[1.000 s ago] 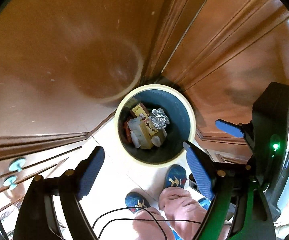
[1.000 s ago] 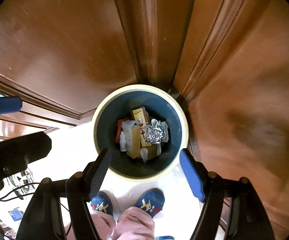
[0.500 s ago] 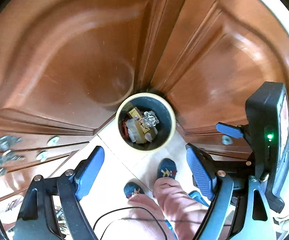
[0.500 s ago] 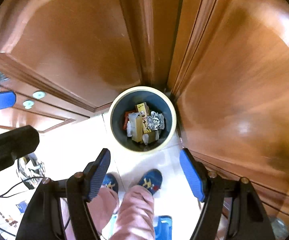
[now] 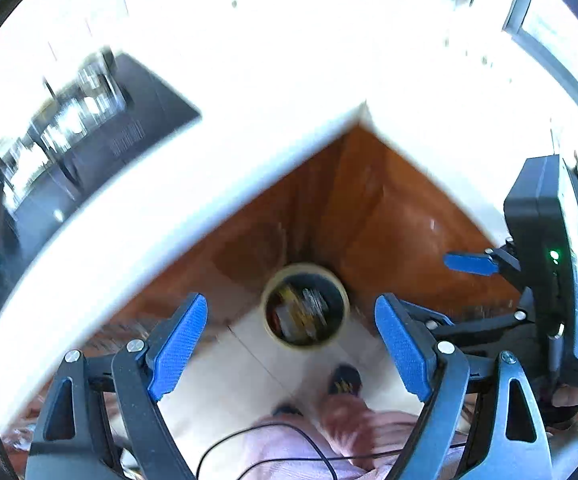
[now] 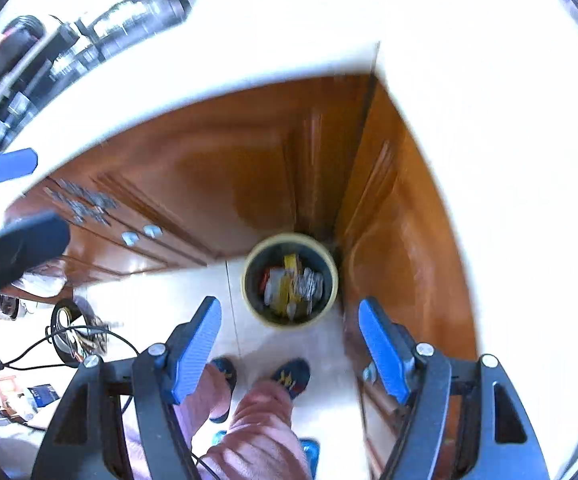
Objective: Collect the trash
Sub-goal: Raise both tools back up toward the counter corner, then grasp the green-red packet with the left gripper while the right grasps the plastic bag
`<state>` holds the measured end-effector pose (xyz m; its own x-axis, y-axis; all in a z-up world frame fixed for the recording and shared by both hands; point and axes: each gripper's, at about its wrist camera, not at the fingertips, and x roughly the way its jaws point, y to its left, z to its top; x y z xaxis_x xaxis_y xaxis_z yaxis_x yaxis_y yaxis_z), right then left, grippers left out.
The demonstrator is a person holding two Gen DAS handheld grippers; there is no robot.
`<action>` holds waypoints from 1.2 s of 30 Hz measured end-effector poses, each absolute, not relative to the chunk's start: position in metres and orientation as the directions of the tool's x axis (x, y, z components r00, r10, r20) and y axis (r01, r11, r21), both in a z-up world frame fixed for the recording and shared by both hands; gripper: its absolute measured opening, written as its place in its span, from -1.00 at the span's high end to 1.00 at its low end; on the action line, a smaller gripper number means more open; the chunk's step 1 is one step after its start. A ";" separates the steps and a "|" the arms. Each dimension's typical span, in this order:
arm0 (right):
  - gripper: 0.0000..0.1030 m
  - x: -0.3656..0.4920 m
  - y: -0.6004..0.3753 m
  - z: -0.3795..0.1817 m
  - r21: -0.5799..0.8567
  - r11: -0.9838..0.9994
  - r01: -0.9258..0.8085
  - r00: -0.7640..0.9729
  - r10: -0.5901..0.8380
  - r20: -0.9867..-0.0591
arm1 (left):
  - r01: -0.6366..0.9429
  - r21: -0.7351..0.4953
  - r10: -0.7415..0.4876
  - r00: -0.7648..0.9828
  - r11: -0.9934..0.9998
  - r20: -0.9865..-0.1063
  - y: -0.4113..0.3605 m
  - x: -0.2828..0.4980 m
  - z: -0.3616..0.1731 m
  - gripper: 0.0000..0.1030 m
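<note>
A round trash bin with a cream rim stands on the floor in the corner of the wooden cabinets, far below. It also shows in the right wrist view. It holds yellow cartons and crumpled foil. My left gripper is open and empty, high above the bin. My right gripper is open and empty, also high above it. The right gripper's body shows at the right of the left wrist view.
A white countertop wraps the corner above brown cabinet doors. A dark cooktop area with blurred items lies at the far left. The person's legs and slippers stand on the tiled floor. Cables lie at the left.
Both grippers have risen well above the bin. The countertop has come into view and the bin looks much smaller. Both stay open and empty.
</note>
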<state>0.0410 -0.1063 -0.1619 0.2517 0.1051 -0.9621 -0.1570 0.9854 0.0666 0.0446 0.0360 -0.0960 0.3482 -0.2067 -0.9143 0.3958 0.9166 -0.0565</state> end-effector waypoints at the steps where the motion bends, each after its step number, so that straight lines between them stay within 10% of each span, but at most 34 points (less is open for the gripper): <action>1: -0.40 0.043 -0.106 -0.150 0.061 0.985 -0.164 0.279 0.106 -0.954 | 0.394 -0.042 -0.205 0.380 0.918 -0.902 0.036 0.048 -0.083 -0.65; 19: -0.40 0.114 -0.141 0.005 -0.014 0.977 -0.213 0.581 0.115 -0.806 | 0.266 0.034 -0.161 0.674 0.963 -0.721 0.036 0.117 0.093 -0.75; 36: -0.34 0.272 -0.133 0.052 -0.029 0.995 -0.094 0.682 0.043 -0.730 | 0.338 0.057 -0.186 0.642 0.940 -0.744 0.016 0.312 0.125 -0.75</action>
